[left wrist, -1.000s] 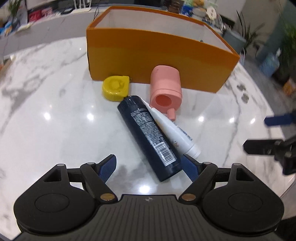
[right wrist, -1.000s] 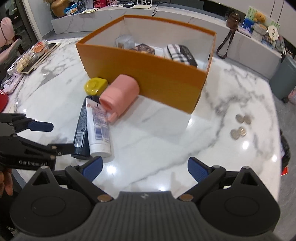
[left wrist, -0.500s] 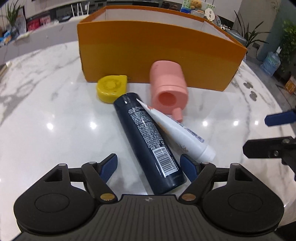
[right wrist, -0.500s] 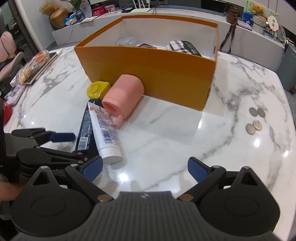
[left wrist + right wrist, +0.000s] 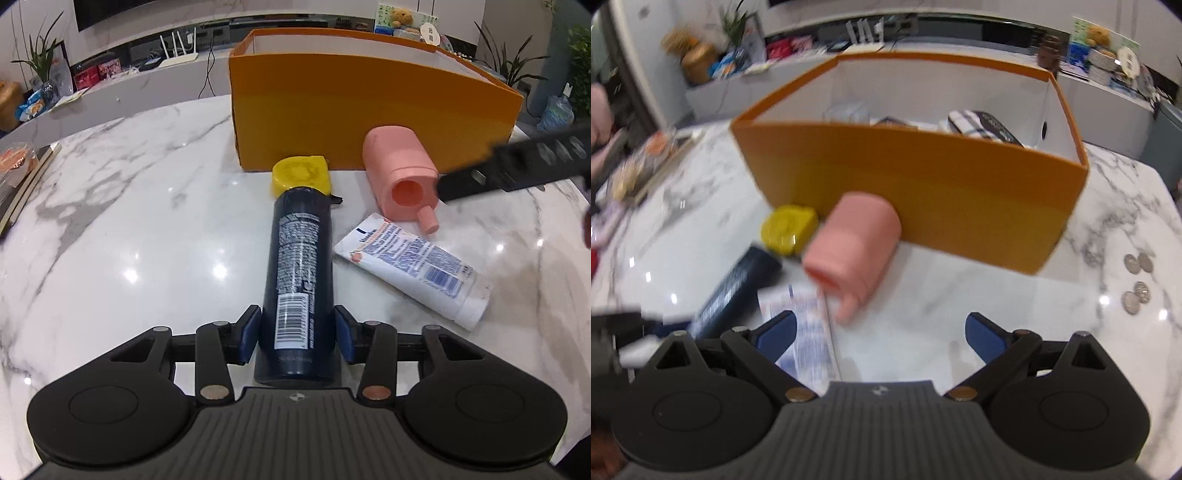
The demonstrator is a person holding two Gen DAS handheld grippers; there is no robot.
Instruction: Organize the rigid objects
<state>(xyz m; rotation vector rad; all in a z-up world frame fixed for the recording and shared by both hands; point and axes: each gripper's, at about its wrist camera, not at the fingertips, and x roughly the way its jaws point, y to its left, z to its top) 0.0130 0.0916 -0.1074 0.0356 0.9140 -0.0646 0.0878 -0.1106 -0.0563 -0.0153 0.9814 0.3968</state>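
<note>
Clamping the dark bottle (image 5: 297, 280) near its base, the left gripper (image 5: 297, 332) has just closed; its long axis runs toward twelve o'clock, at the orange box (image 5: 369, 110). Right gripper (image 5: 881, 332) gapes, apparently empty.

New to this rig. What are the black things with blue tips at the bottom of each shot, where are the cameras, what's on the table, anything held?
No robot: a person holds a two-finger claw in each hand, with a fisheye camera on each looking along its fingers. The left claw has just been closing and its blue pads now press the sides of the dark bottle, which lies on the marble table. The right claw is open and holds nothing. Also on the table: a white tube, a pink container, a yellow case, coins and an orange box.
</note>
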